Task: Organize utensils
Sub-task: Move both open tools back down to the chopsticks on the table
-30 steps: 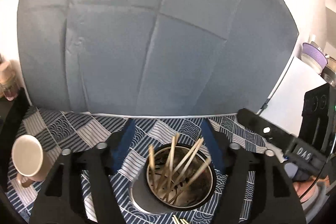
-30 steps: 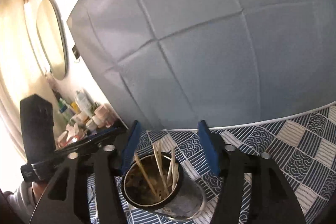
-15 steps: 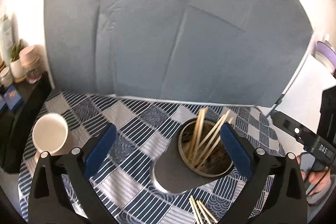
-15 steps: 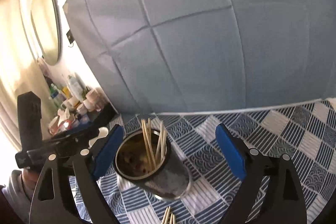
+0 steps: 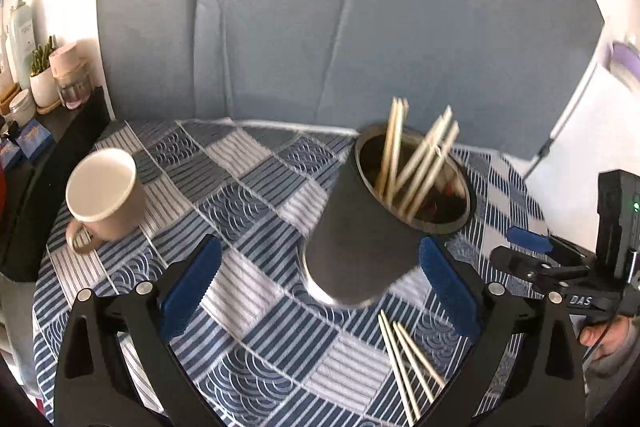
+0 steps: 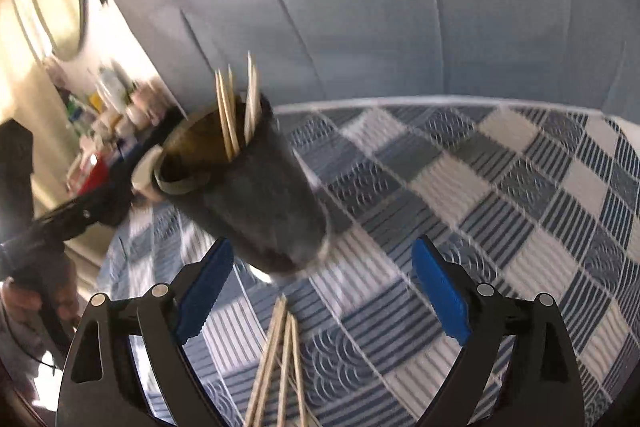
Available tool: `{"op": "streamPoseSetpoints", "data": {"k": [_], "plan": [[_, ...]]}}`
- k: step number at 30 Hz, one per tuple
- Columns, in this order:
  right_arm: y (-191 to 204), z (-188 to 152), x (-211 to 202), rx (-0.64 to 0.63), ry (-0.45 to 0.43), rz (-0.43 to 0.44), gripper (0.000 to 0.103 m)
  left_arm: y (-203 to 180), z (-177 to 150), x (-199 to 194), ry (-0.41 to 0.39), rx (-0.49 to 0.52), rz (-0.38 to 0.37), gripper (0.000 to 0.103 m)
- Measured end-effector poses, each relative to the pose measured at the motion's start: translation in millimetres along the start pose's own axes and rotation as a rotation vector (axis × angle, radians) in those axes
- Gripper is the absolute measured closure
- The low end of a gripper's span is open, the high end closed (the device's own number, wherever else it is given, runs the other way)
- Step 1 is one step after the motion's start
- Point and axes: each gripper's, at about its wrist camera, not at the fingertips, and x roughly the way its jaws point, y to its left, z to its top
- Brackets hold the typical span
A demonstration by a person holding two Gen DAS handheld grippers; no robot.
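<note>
A dark metal utensil holder (image 5: 360, 243) stands on the patterned tablecloth with several wooden chopsticks (image 5: 416, 163) standing in it. It also shows in the right wrist view (image 6: 256, 203). More chopsticks (image 5: 408, 355) lie loose on the cloth in front of it, and they show in the right wrist view (image 6: 280, 359) too. My left gripper (image 5: 320, 291) is open and empty, just short of the holder. My right gripper (image 6: 320, 287) is open and empty, above the loose chopsticks. The right gripper also shows at the right edge of the left wrist view (image 5: 532, 251).
A beige mug (image 5: 104, 195) stands on the cloth (image 5: 240, 195) at the left. A side shelf (image 5: 36, 99) with jars and a small plant lies beyond the table's left edge. A blue-grey backdrop (image 5: 320, 27) rises behind the table.
Both grippers have opened wide and pulled back from the holder, which now stands free. The loose chopsticks in front of it have come into view.
</note>
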Motion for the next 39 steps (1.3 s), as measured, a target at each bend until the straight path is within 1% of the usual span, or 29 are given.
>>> {"op": "streamPoseSetpoints", "data": {"k": [2, 4, 8, 10, 13, 15, 20, 23, 29, 30, 35, 38, 39], "plan": [[-1, -11, 6, -0.006, 0.035, -0.014, 0.017, -7, -11, 4, 0.018, 0.03, 0.005, 0.006], [-1, -20, 9, -0.013, 0.056, -0.018, 0.017, -12, -23, 12, 0.055, 0.045, -0.001, 0.006], [2, -36, 16, -0.03, 0.1, -0.029, 0.017, -19, -43, 26, 0.129, 0.038, -0.026, 0.006], [4, -43, 19, -0.041, 0.123, -0.035, 0.017, -22, -50, 33, 0.158, 0.047, -0.021, 0.006], [7, -52, 22, -0.06, 0.154, -0.042, 0.017, -25, -67, 49, 0.227, 0.053, -0.022, 0.006], [9, -61, 26, -0.071, 0.179, -0.049, 0.017, -27, -75, 56, 0.258, 0.056, -0.018, 0.006], [9, -81, 33, -0.096, 0.23, -0.059, 0.017, -29, -89, 65, 0.299, 0.041, -0.015, 0.006], [8, -95, 39, -0.109, 0.276, -0.072, 0.017, -33, -95, 71, 0.318, 0.045, -0.014, 0.006], [6, -113, 46, -0.134, 0.327, -0.099, 0.017, -38, -104, 89, 0.372, 0.061, 0.005, 0.006], [5, -115, 45, -0.138, 0.324, -0.103, 0.017, -39, -104, 91, 0.371, 0.067, 0.01, 0.006], [9, -119, 46, -0.172, 0.321, -0.125, 0.017, -48, -104, 97, 0.37, 0.133, 0.031, 0.006], [12, -121, 50, -0.228, 0.333, -0.183, 0.017, -54, -104, 102, 0.373, 0.192, 0.062, 0.006], [12, -121, 50, -0.233, 0.33, -0.185, 0.016, -56, -106, 103, 0.368, 0.218, 0.072, 0.005]]}}
